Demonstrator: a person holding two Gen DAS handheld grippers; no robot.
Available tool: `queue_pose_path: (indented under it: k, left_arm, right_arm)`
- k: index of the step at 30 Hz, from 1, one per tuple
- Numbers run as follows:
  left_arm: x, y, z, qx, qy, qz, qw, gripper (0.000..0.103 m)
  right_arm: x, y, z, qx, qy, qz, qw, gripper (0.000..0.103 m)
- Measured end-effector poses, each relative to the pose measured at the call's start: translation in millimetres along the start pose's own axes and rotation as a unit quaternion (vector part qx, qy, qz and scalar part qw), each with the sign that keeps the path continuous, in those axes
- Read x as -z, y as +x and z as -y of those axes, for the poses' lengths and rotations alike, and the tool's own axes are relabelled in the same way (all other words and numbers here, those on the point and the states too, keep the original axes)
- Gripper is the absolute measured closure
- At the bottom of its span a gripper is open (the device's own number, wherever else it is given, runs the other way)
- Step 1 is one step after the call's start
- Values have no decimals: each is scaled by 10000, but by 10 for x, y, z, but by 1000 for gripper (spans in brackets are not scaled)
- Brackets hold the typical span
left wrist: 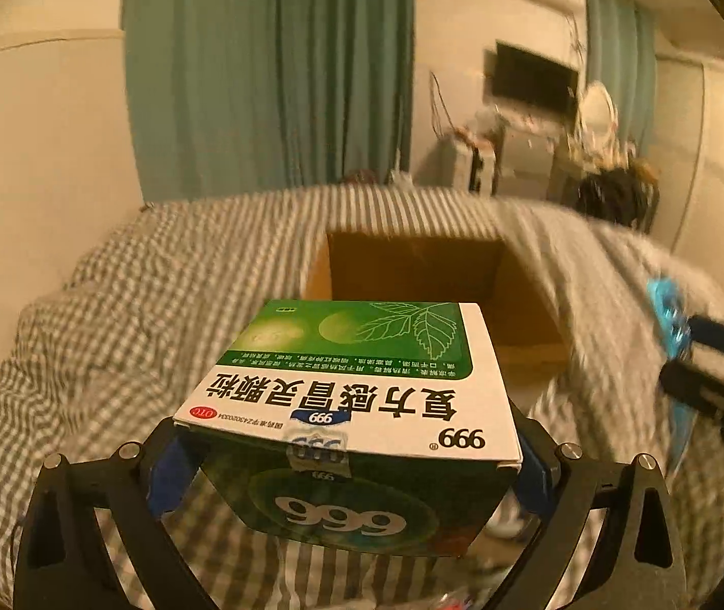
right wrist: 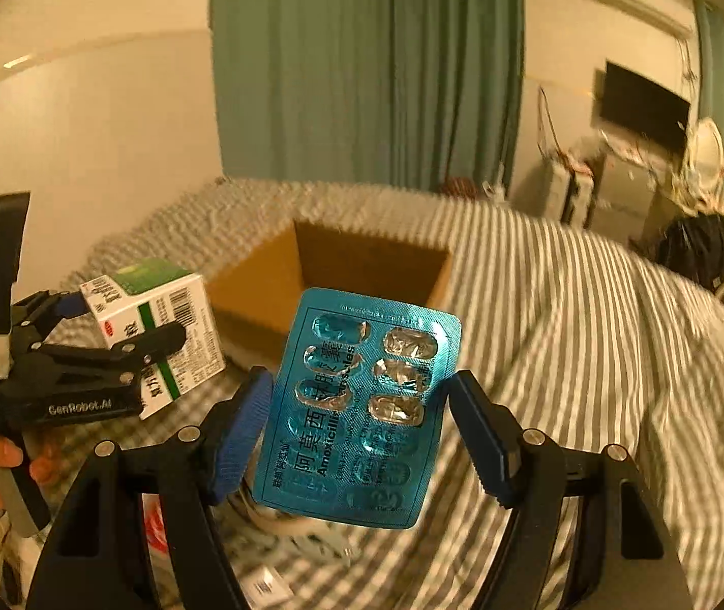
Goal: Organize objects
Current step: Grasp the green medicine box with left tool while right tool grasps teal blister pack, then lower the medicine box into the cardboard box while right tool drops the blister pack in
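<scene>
Green medicine box (left wrist: 357,406) pinched in left hand-held gripper (left wrist: 352,462), right hand-held gripper (right wrist: 357,432) clamping blister pack (right wrist: 362,406)

Home bedroom — checked bed (left wrist: 108,315), curtains (left wrist: 270,71), wall television (right wrist: 644,104).

The medicine box (left wrist: 352,406) hides the near wall of the carton (left wrist: 413,264). The right gripper (left wrist: 713,381) is blurred and cut by the frame edge. The blister pack (right wrist: 362,406) covers the carton's front rim. Clutter beneath the pack is unreadable.
</scene>
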State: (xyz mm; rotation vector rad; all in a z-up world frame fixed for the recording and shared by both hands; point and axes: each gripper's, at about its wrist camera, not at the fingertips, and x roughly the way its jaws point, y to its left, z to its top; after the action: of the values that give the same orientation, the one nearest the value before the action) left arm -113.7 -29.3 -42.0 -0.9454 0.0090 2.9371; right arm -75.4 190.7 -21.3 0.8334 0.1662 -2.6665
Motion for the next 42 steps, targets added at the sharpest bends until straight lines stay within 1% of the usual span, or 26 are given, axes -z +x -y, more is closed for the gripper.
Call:
queue_pose_path:
  k: [3,8,13,18,21,24,28,30,31,32,33,34,35,37,42]
  left_arm:
    - [-273,-62,-16,10,-124,206,9997,3]
    - [-626,14,3,-65,-20,447,9990,3]
    - [-819,325,-5,-23,29,379,9993,3]
    - [-896,735,35,-52,126,140,9998,3]
    - [-899,944,100,22,145,25,9999,3]
    - [-915,1123,134,-5,233,-36,9997,3]
    - [-897,1294,159,156,216,-96,9996,3]
    - [-884,1379,192,118,252,-136,9995,2]
    - [-870,1393,238,105,259,-157,9995,1]
    - [-862,1416,245,87,245,-185,9995,0]
    - [-859,1441,241,79,201,-227,9995,0]
    - [-846,1452,240,59,135,-288,9995,0]
    - [-844,1469,229,12,40,-367,9993,0]
    - [-839,1438,229,-64,-69,-403,9991,0]
    - [-867,1149,199,-208,-90,-289,9993,0]
  right_arm:
    - [-224,-23,-16,-190,-58,146,9997,31]
    - [-628,44,-31,-279,-226,409,9985,32]
    - [-944,307,32,-362,-198,476,9980,32]
    - [-1119,770,120,-423,-78,397,9983,32]
    - [-1137,1101,196,-428,-5,264,9987,32]
    - [-1099,1434,252,-465,98,73,9988,32]
    - [-967,1631,349,-530,227,-11,9983,31]
    - [-926,1711,410,-555,336,-97,9978,31]
    - [-913,1743,444,-555,396,-159,9975,29]
    - [-901,1746,451,-545,440,-175,9974,26]
    - [-886,1735,474,-526,472,-169,9974,19]
    - [-870,1696,492,-496,494,-134,9975,15]
    - [-867,1661,505,-474,504,-94,9976,14]
    - [-879,1585,561,-464,491,-14,9977,14]
    - [-962,1280,535,-410,447,135,9981,14]
